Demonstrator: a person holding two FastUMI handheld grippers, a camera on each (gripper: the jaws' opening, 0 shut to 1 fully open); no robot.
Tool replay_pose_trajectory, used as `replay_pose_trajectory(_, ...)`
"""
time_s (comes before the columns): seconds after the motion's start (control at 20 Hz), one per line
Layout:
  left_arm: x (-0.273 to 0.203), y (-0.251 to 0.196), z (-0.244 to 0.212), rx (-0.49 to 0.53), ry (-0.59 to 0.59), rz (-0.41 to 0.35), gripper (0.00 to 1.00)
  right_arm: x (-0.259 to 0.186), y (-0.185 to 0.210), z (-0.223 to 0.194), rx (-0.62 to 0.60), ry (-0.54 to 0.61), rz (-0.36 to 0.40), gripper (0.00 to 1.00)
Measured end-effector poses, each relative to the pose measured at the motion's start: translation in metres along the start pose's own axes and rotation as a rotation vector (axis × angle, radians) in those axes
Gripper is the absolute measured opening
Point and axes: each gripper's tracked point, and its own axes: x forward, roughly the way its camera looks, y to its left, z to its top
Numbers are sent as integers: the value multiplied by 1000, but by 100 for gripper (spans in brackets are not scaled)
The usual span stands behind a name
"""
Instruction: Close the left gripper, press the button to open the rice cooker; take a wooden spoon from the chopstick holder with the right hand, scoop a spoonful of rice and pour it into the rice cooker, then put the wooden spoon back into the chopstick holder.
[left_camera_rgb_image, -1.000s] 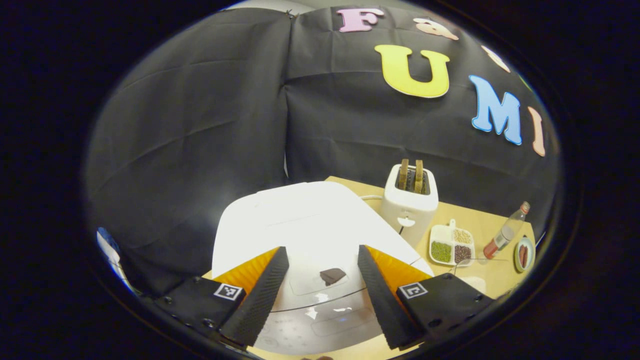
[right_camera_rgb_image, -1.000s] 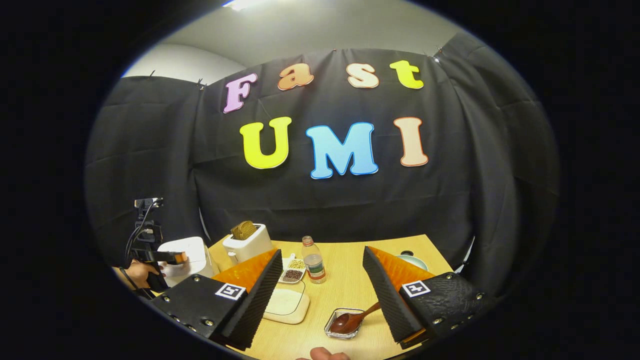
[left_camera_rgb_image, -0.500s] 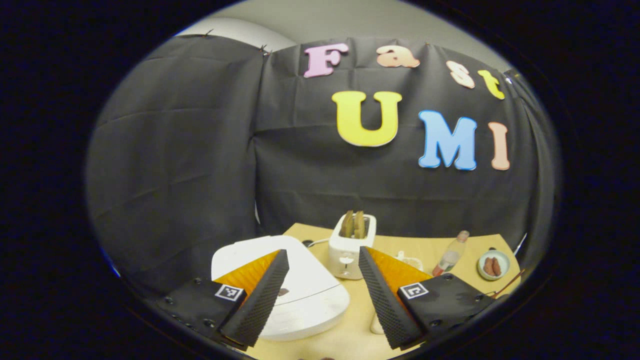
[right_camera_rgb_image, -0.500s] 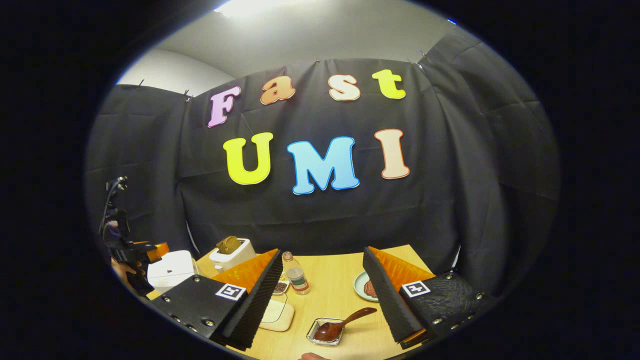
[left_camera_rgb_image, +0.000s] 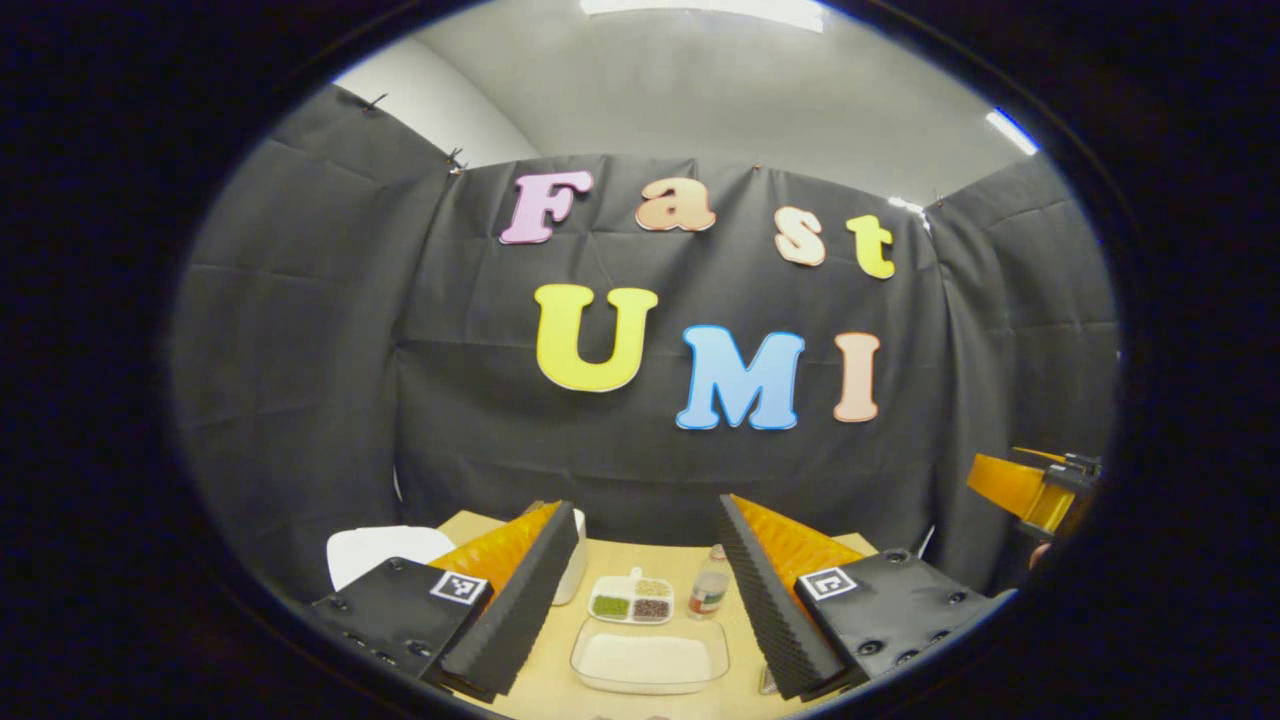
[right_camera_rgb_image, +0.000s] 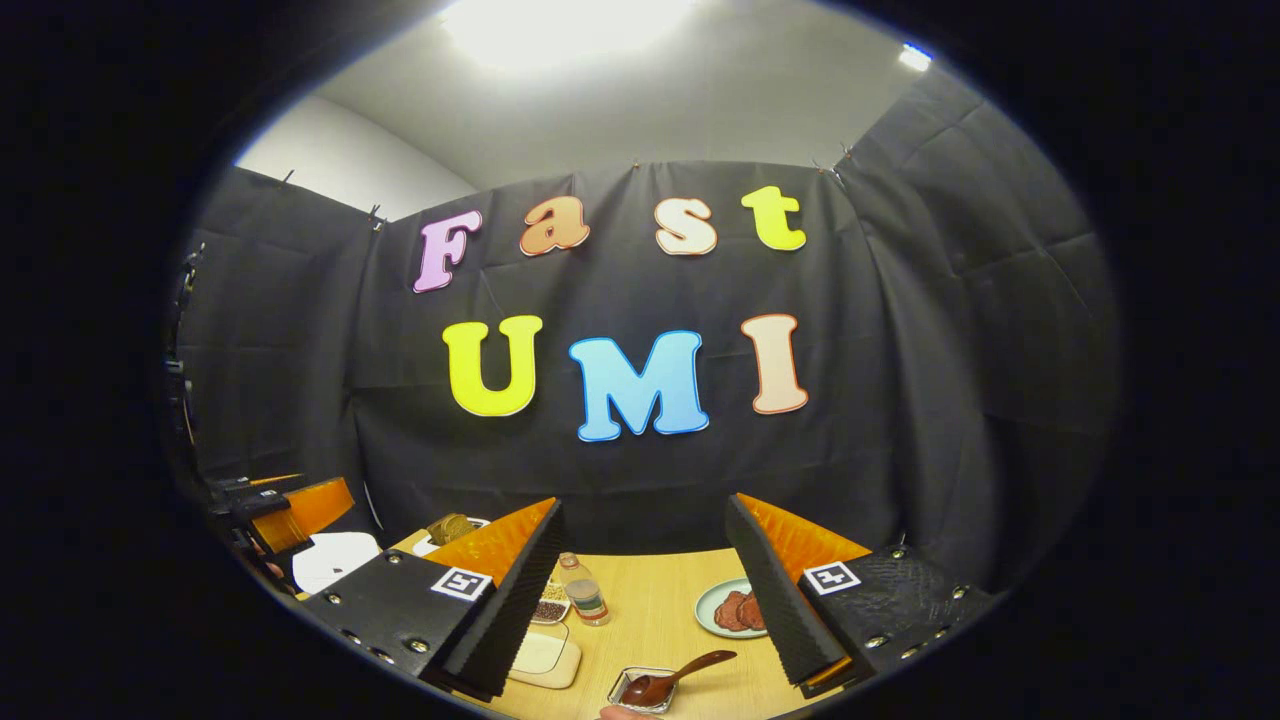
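Both grippers gape wide, holding nothing. We see the left gripper up off the table, rice cooker low at far left with its lid apparently down. Right gripper hangs above the wooden spoon in its small holder. Risks: open jaws straddle the button; spoon tips the holder when lifted

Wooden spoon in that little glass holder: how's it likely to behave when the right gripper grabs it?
Likely stiff and light: the wooden spoon looks like one solid piece. Its handle leans out over the rim of the glass holder, so it may pivot or slide when touched. The holder looks small and shallow, so it could shift or tip. The right gripper is open above it.
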Motion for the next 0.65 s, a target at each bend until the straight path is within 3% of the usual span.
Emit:
replay_pose_trajectory(0.05,-3,-6,4,-16,-7,-16,96,-1,2,2,-2,-3,0,93)
replay_pose_trajectory(0.1,-5,-8,8,-29,-7,-23,96,-2,5,3,-3,-8,3,98)
replay_pose_trajectory(0.2,-8,-8,12,-33,1,-26,97,-4,9,5,-9,-11,3,93)
replay_pose_trajectory(0.25,-8,-6,16,-28,-6,-25,97,-4,12,5,-11,-11,2,98)
replay_pose_trajectory(0.65,-6,7,24,46,-28,-30,97,-2,38,3,-13,-1,19,98)
